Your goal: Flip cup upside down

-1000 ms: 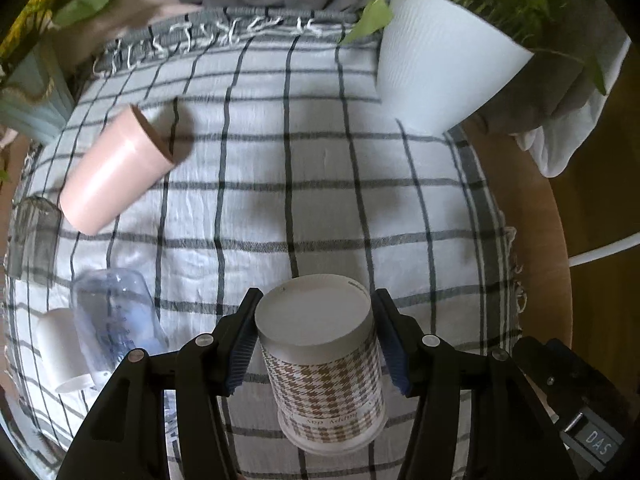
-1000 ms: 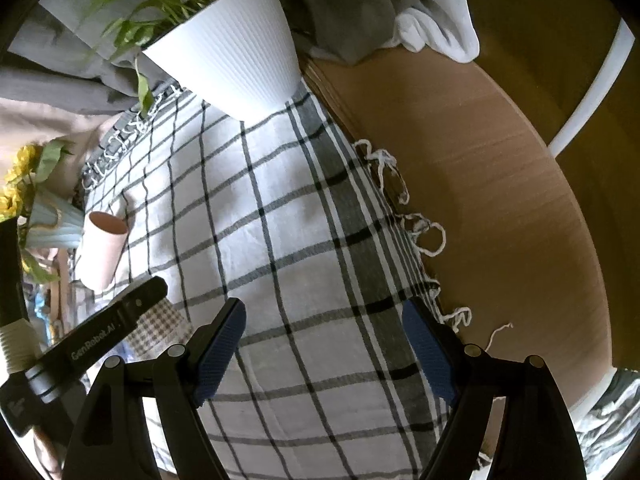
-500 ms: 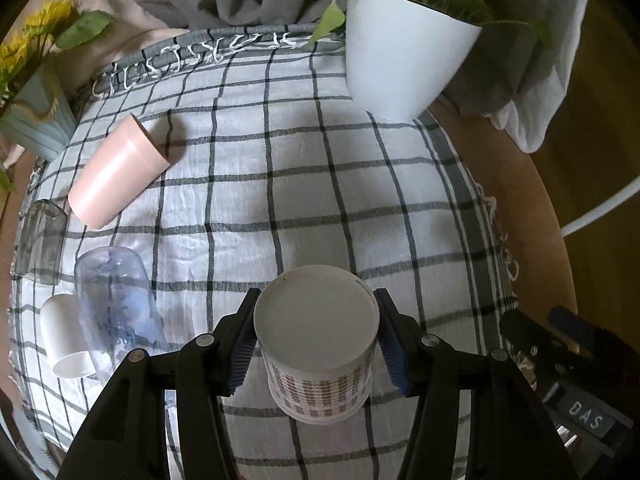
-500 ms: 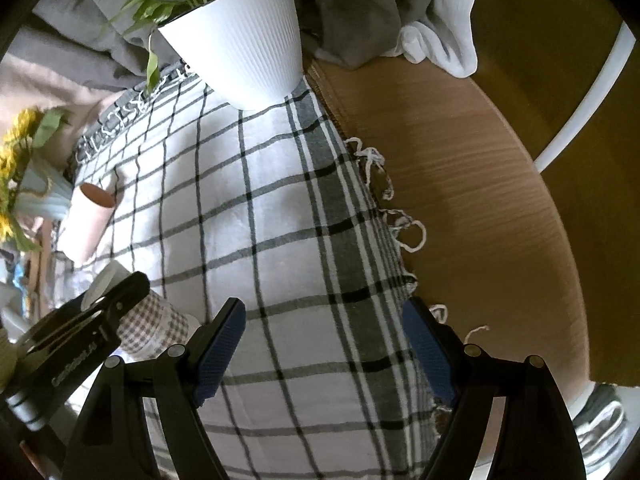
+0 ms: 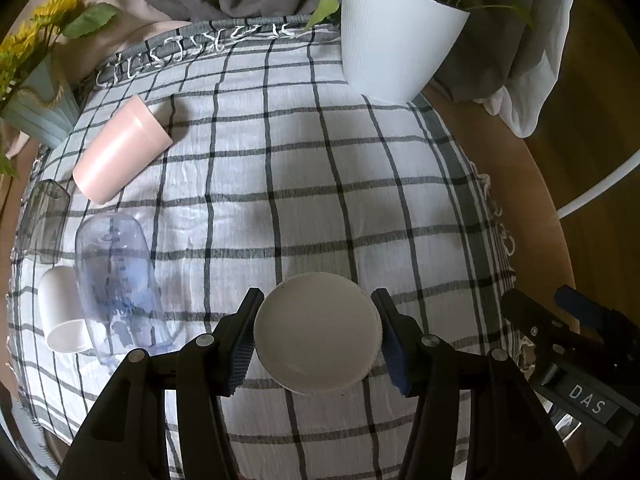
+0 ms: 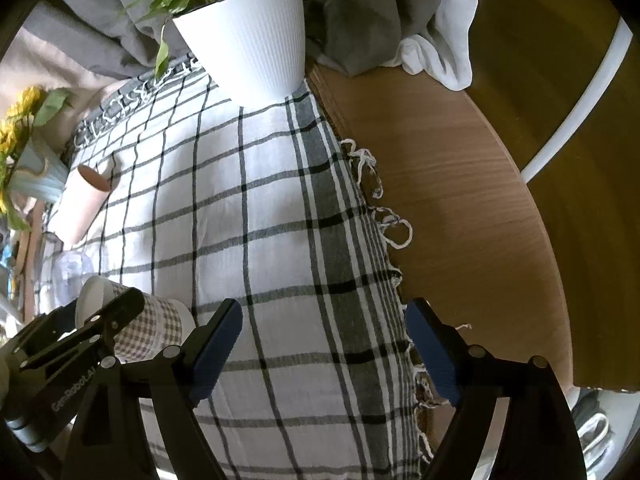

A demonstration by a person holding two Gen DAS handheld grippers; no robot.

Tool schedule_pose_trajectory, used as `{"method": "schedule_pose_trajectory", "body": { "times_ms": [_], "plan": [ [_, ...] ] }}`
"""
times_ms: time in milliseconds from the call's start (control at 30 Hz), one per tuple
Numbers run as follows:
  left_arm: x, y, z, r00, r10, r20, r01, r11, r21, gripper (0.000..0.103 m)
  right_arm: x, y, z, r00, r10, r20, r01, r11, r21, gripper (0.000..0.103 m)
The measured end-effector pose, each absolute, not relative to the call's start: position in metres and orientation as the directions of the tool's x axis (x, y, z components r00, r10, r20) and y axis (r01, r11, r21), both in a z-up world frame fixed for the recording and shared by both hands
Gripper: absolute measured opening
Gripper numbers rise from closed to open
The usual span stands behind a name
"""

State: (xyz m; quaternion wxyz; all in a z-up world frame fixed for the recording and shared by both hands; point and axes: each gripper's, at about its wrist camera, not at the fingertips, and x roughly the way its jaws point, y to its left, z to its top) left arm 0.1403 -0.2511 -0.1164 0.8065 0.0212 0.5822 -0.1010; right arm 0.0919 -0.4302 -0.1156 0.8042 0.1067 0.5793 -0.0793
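Observation:
My left gripper (image 5: 317, 342) is shut on a houndstooth paper cup (image 5: 316, 344), its white base facing the camera, held above the checked cloth. In the right wrist view the cup (image 6: 148, 330) is upside down, base up and rim down, near the cloth at lower left, with the left gripper's finger across it. My right gripper (image 6: 324, 346) is open and empty over the cloth's right edge; it also shows in the left wrist view (image 5: 576, 344).
A pink cup (image 5: 120, 152) lies on its side at left. A clear cup (image 5: 116, 276), a grey glass (image 5: 42, 220) and a white cup (image 5: 64, 316) stand inverted. A white plant pot (image 5: 396, 48) stands at the back; a sunflower vase (image 5: 36, 104) at far left. Bare wooden table (image 6: 460, 208) lies right.
The left gripper has tipped further down over the cup, so only its white base shows now. The right gripper has stayed open and shifted slightly.

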Motion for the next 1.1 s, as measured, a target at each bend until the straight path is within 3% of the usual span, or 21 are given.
{"method": "schedule_pose_trajectory", "body": {
  "times_ms": [200, 567, 933, 1100],
  "plan": [
    [0.135, -0.251, -0.12, 0.286, -0.147, -0.947, 0.189, 0.977, -0.095, 0.055, 0.086, -0.429, -0.114, 0.311, -0.019, -0.95, 0.243, 0.968, 0.06, 0.085],
    [0.13, -0.254, -0.109, 0.333, -0.159, -0.93, 0.221, 0.971, -0.087, 0.075, 0.077, -0.428, -0.104, 0.334, -0.034, -0.942, 0.244, 0.968, 0.052, 0.085],
    [0.104, -0.232, -0.059, 0.477, -0.138, -0.868, 0.207, 0.977, -0.041, 0.092, 0.055, -0.415, -0.062, 0.446, -0.062, -0.893, 0.242, 0.969, 0.054, 0.085],
    [0.084, -0.208, -0.03, 0.545, -0.116, -0.831, 0.167, 0.986, -0.028, 0.097, 0.039, -0.398, -0.033, 0.523, -0.057, -0.85, 0.214, 0.975, 0.066, 0.092]
  ]
}}
